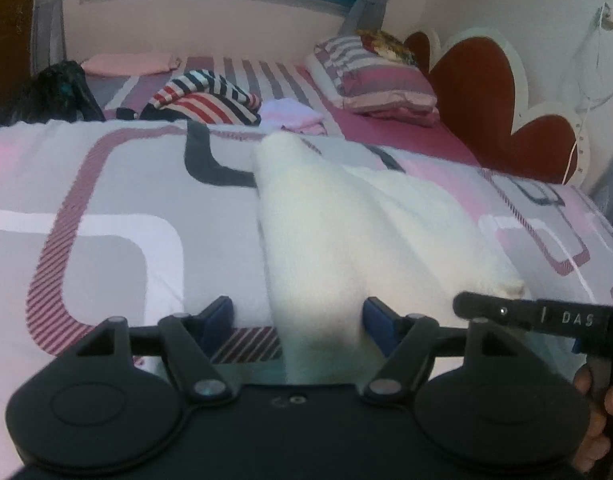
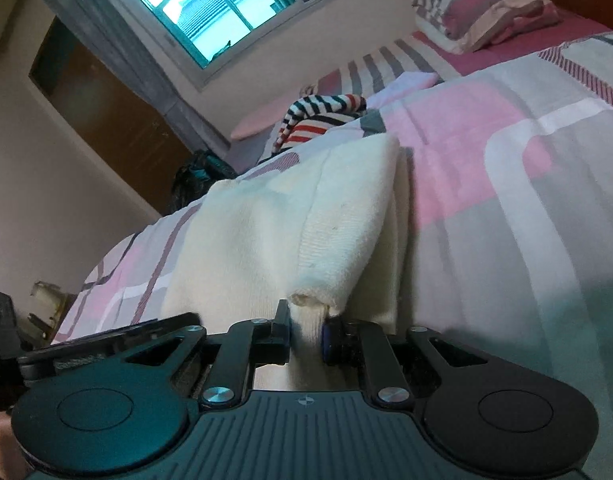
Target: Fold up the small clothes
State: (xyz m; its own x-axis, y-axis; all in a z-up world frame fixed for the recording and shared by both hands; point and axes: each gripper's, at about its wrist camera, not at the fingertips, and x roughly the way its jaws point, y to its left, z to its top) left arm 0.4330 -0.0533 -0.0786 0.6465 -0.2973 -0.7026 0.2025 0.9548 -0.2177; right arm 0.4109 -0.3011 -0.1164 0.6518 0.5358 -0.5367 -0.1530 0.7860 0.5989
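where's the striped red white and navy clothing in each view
Left wrist view: the striped clothing lies upper left of centre, on the bed beyond the white garment.
Right wrist view: it peeks over the blanket's edge, just above centre, below the window.
Shared landmark: the striped pink pillow, to its right in both.

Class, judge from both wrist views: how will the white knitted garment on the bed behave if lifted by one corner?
The white knitted garment is probably floppy: it already drapes and creases where the right gripper pinches it. Likely light, since it lies thin. Its fuzzy knit should resist slipping.
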